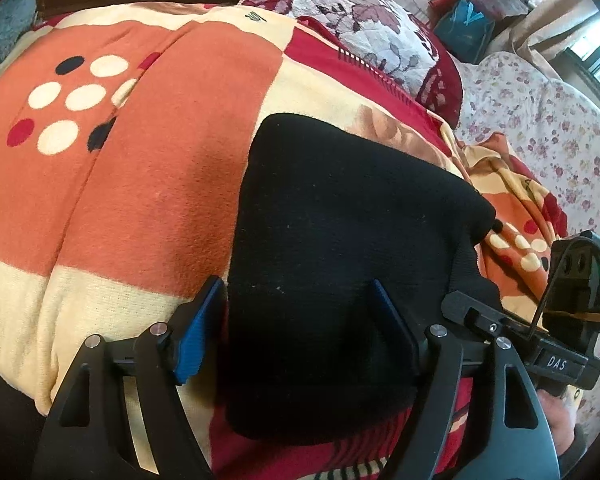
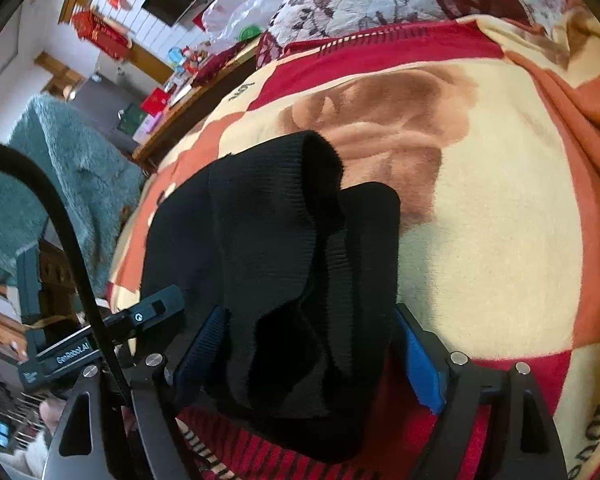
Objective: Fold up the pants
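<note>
Blue-padded fingers [image 1: 190, 342] of the left gripper [image 1: 296, 336] stand spread and released at the bottom of the left wrist view, one pad off the edge of the black knitted pants [image 1: 340, 220] and the other over the cloth, which lies folded on the orange, cream and red patterned blanket [image 1: 140, 184] of the bed. Likewise released, the right gripper [image 2: 312, 356] straddles the ribbed cuffs low in its frame. Soft, light and limp, the knit should slump and slide over itself, so a hold is best taken at the firmer ribbed bands or through all layers at a folded edge.

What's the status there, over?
Left tongs and right tongs open. Black knit pants folded on patterned fleece blanket. Nothing in the way.
</note>
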### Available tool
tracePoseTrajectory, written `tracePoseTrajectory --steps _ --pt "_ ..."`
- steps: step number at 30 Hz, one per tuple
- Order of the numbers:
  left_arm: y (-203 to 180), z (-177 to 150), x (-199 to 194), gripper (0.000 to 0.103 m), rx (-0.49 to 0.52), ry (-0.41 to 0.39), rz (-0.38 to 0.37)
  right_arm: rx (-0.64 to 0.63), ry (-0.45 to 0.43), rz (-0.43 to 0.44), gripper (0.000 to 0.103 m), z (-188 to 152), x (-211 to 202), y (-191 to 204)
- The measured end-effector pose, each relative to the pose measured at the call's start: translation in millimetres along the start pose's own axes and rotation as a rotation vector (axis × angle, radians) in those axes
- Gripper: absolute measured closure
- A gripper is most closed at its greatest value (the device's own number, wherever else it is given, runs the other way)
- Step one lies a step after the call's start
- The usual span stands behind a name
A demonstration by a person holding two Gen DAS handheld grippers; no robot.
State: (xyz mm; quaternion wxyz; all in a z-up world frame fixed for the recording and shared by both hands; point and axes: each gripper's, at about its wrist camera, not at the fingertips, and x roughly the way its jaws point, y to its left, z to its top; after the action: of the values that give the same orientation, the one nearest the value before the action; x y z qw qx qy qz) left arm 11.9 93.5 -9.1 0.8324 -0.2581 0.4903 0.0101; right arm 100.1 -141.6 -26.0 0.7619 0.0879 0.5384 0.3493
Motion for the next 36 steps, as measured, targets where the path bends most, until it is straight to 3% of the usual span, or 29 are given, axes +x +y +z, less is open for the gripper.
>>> tracePoseTrajectory --steps 3,8,11,23,36 --pt "0.1 0.5 -0.2 0.031 0.003 0.005 -0.010 -0.032 -0.011 -0.009 0.032 -0.1 -1.2 5.4" --pt "-7.2 -0.8 -8.0 0.051 0.032 -0.011 -0.011 -0.096 -0.047 -0.013 0.051 -2.5 -10.6 16.8" --pt "-15.7 0.9 -18.8 0.054 0.060 -0.028 -0.004 -0.099 -0.053 -0.001 0.056 0.0 -19.5 20.3" --pt "-54.7 23.9 -47.1 0.055 0.141 -0.083 -0.022 -0.099 -0.150 0.008 0.056 12.3 -61.1 26.6" --pt "-97.3 72.0 -32.4 0.055 0.208 -0.122 -0.034 -0.091 -0.230 -0.032 0.056 53.8 -86.9 10.2"
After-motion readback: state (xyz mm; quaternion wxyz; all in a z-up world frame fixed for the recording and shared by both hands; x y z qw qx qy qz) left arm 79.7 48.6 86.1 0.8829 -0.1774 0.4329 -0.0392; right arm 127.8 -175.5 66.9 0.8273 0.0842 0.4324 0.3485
